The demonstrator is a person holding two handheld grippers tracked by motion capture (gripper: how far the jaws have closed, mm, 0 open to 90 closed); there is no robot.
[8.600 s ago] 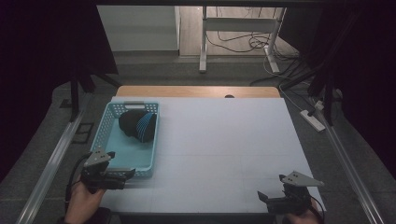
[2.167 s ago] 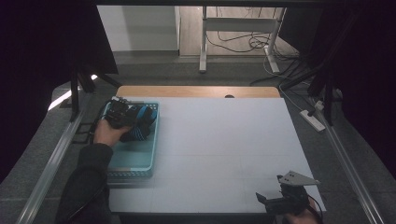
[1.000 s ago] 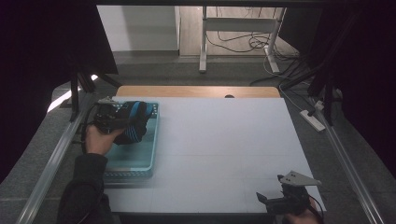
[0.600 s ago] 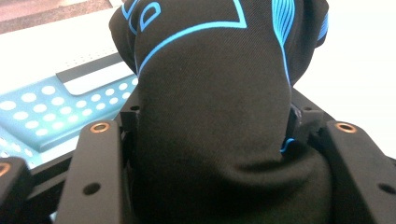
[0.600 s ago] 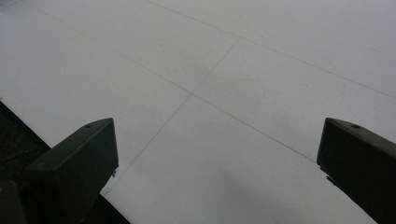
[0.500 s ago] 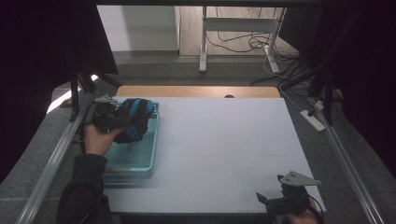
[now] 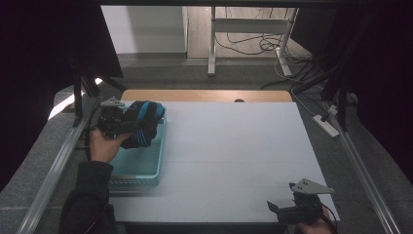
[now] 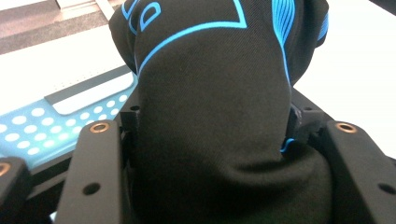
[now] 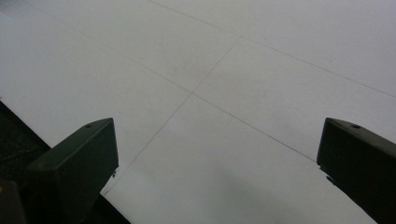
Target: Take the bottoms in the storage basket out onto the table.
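Black gripper (image 8: 205,140) jaws with brass-ringed screw holes; grey three-cornered plate (image 7: 311,185); dark sleeve (image 7: 90,195).

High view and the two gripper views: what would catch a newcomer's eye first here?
First, the black garment with bright blue lines, bunched between the left tool's jaws, above the far end of the light blue perforated basket at the table's left edge. Next, the wide white table, bare apart from that basket. Last, the right tool at the near right corner, its jaws wide apart over plain tabletop.
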